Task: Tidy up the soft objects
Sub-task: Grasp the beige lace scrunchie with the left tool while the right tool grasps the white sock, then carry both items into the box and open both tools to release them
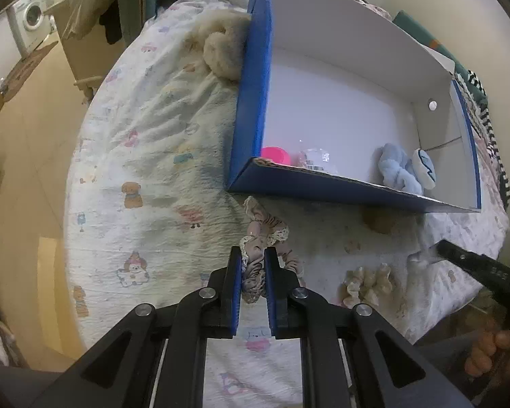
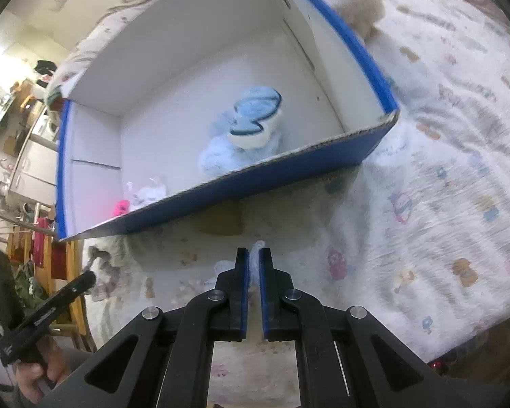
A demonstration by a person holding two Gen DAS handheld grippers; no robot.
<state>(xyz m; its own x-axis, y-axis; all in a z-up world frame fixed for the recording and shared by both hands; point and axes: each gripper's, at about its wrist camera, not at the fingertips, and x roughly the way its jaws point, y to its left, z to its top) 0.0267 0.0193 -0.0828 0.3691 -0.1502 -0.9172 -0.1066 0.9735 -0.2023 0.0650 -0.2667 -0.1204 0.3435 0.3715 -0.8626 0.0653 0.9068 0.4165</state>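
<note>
My left gripper (image 1: 253, 252) is shut on a grey-pink scrunchie with a lace edge (image 1: 263, 229), lifted a little off the bed in front of the blue box (image 1: 251, 102). In the right wrist view, my right gripper (image 2: 254, 253) is shut on a small white fluffy piece (image 2: 256, 248) that sticks out past the pads, close to the box's near wall (image 2: 255, 183). Inside the white-lined box lie a light blue plush (image 2: 221, 156), a white and blue oval cushion (image 2: 255, 119), a pink item (image 2: 120, 207) and a clear plastic piece (image 2: 149, 193).
A cream ruffled scrunchie (image 1: 367, 284) lies on the printed bedsheet (image 1: 146, 170) right of my left gripper. A beige fluffy item (image 1: 221, 54) rests against the box's outer left wall. The bed edge drops to the floor (image 1: 27, 156) on the left. A hand (image 1: 493, 350) holds the right gripper.
</note>
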